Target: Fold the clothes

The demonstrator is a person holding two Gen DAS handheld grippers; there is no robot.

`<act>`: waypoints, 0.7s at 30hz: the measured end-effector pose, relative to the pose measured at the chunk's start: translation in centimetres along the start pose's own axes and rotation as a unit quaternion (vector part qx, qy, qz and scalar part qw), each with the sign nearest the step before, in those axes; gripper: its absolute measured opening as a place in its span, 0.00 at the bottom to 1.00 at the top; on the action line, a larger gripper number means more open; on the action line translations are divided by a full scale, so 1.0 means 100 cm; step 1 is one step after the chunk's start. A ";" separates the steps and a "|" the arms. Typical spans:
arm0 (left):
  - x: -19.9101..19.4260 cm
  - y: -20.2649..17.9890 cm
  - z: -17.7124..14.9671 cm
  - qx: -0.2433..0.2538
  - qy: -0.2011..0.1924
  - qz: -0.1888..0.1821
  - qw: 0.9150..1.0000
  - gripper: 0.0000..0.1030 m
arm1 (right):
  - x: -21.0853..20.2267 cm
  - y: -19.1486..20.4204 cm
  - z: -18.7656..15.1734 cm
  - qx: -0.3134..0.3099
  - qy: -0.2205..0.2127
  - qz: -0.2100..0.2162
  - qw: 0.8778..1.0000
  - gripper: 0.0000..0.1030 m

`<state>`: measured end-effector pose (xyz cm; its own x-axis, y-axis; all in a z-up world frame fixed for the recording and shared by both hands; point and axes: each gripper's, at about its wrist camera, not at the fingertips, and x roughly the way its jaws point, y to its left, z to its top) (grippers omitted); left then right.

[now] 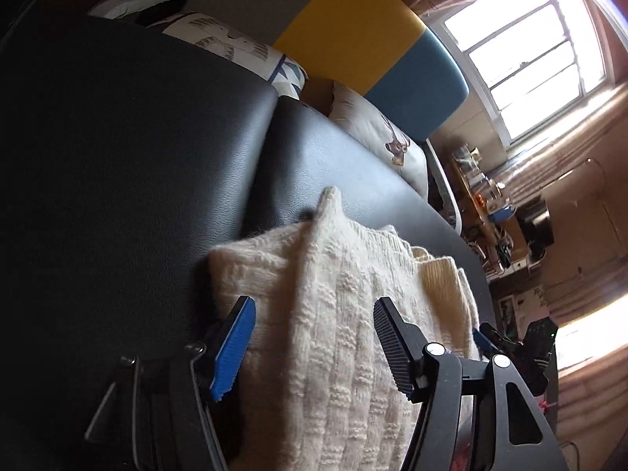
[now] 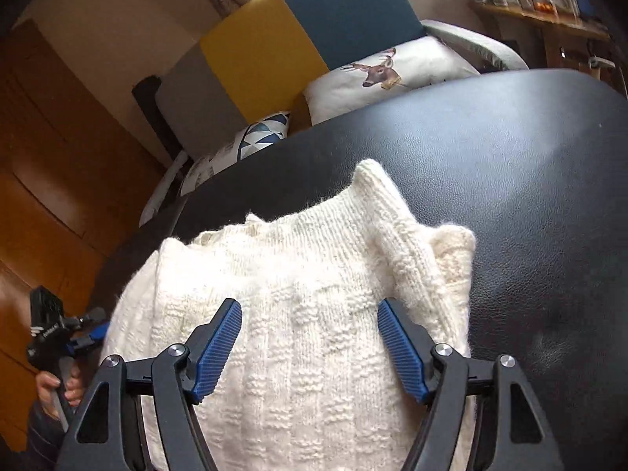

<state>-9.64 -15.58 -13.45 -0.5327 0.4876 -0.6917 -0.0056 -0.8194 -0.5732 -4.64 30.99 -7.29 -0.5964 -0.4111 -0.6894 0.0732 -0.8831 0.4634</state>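
So both claws are spread wide and neither one has hold of anything. The sweater [image 2: 310, 314], cream cable-knit, lies folded into a chunky stack on the black leather bench [image 2: 530, 180], near its front edge. The right claw [image 2: 310, 349] hangs right above the middle of the stack, blue pads [image 2: 216, 349] on either side of the knit pattern. The left claw [image 1: 314, 347] is over it too, nearer one side, with one finger out over bare leather. One corner of the knit pokes up at the far end like a little peak, and a ribbed edge shows along the side. In the right view a hand [image 2: 59, 388] grips the other tool's handle at the bench edge. Behind the bench sit a deer cushion [image 2: 392, 74] and a yellow-and-teal chair [image 2: 298, 27].
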 end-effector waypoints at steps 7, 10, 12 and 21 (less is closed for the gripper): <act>0.013 -0.013 -0.019 0.059 0.015 0.070 0.996 0.07 | 0.017 0.024 -0.020 -0.171 0.044 -0.102 0.979 0.69; 0.009 0.012 -0.028 0.014 0.012 0.058 0.998 0.08 | 0.006 0.007 -0.025 -0.135 0.045 -0.103 0.984 0.69; 0.007 0.021 -0.028 -0.013 0.010 0.044 0.999 0.10 | 0.002 -0.003 -0.030 -0.114 0.039 -0.094 0.988 0.70; 0.008 0.009 -0.026 0.015 0.017 0.054 0.998 0.12 | -0.030 -0.012 0.017 -0.114 0.007 -0.094 0.989 0.71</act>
<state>-7.83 -15.16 -15.65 -0.5018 0.4063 -0.7636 0.0238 -0.8760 -0.4817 -4.31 33.66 -4.88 -0.6059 -0.2358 -0.7598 0.1401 -0.9718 0.1899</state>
